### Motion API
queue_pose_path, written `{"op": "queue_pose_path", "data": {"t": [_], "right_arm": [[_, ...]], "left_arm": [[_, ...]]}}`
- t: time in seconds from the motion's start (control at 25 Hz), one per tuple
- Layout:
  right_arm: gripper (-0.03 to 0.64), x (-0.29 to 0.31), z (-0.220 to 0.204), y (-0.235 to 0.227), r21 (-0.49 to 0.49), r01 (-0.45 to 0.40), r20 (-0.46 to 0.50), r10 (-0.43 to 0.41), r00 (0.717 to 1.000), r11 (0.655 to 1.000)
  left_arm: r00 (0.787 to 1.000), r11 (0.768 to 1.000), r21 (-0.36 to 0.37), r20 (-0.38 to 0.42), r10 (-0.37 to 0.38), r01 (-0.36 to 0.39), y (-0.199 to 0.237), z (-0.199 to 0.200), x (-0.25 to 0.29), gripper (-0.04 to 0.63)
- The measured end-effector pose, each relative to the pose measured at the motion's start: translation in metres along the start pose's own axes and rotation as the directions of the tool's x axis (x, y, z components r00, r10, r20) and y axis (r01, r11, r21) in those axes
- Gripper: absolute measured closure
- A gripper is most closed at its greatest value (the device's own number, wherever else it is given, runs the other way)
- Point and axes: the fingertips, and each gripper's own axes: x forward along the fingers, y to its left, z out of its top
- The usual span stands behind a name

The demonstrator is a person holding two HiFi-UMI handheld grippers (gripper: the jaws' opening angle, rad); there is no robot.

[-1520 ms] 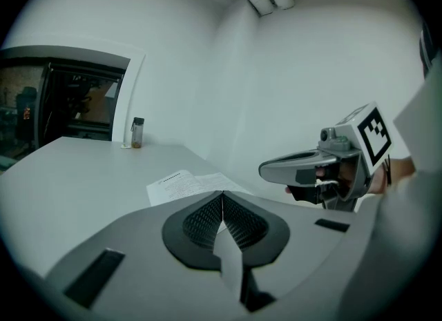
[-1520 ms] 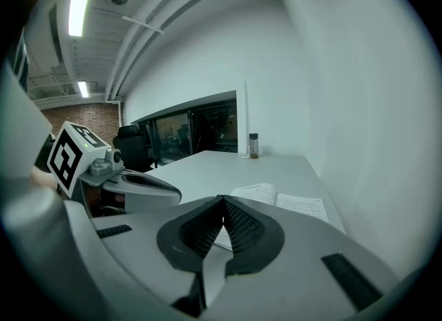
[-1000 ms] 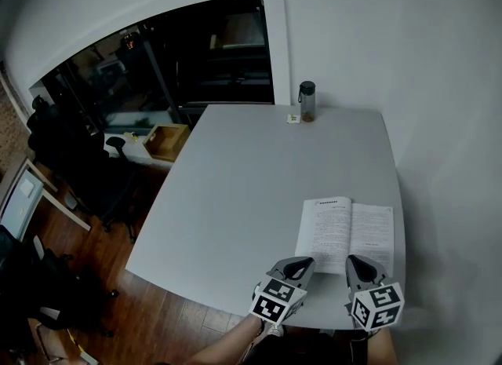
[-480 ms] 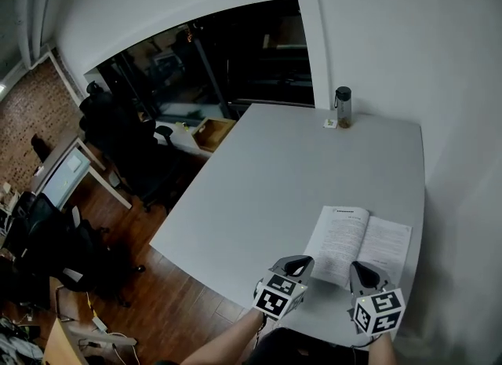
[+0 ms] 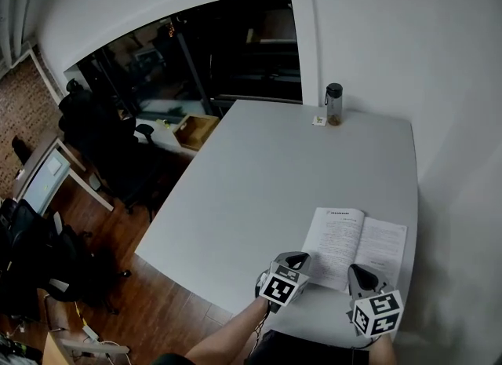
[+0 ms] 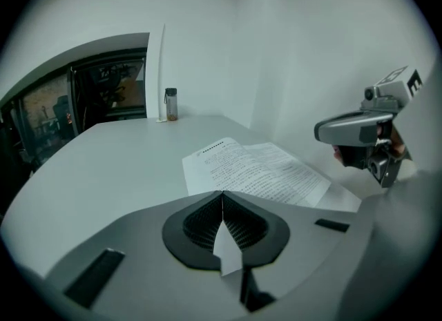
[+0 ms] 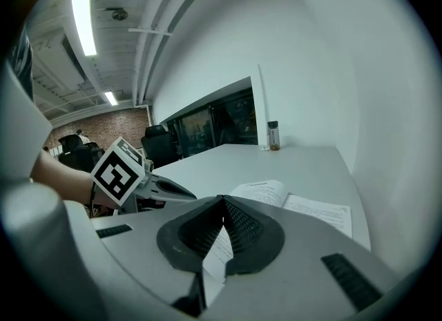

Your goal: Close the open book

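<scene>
The book (image 5: 357, 244) lies open and flat at the table's (image 5: 259, 183) near right corner, its spine running away from you. Your left gripper (image 5: 293, 258), jaws together and empty, sits just beside the left page's outer edge. The right gripper (image 5: 358, 269), likewise closed on nothing, hangs over the spine's near end. The left looks better placed.

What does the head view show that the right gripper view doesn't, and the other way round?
Only the head view shows the wooden floor beside the table. Only the right gripper view shows the ceiling strip light. Both show the open book lying flat on the table, the bottle at its far edge, and the left hand-held gripper.
</scene>
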Motion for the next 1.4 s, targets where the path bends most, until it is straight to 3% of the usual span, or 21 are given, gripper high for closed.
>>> {"op": "queue_pose_path", "data": {"t": [0.36, 0.84, 1.4], "right_arm": [[0.614, -0.004, -0.017, -0.008, 0.027, 0.082, -0.049, -0.081, 0.996, 0.996], [0.614, -0.031, -0.019, -0.035, 0.048, 0.153, -0.033, -0.151, 0.988, 0.987], [0.614, -0.099, -0.027, -0.087, 0.076, 0.279, -0.009, -0.279, 0.960, 0.957]], "left_arm": [[0.993, 0.996, 0.008, -0.074, -0.091, 0.092, -0.014, -0.019, 0.049, 0.591], [0.984, 0.983, 0.062, -0.061, -0.167, 0.171, -0.064, 0.004, 0.070, 0.591], [0.943, 0.925, 0.188, -0.013, -0.333, 0.330, -0.178, 0.060, 0.094, 0.591]]}}
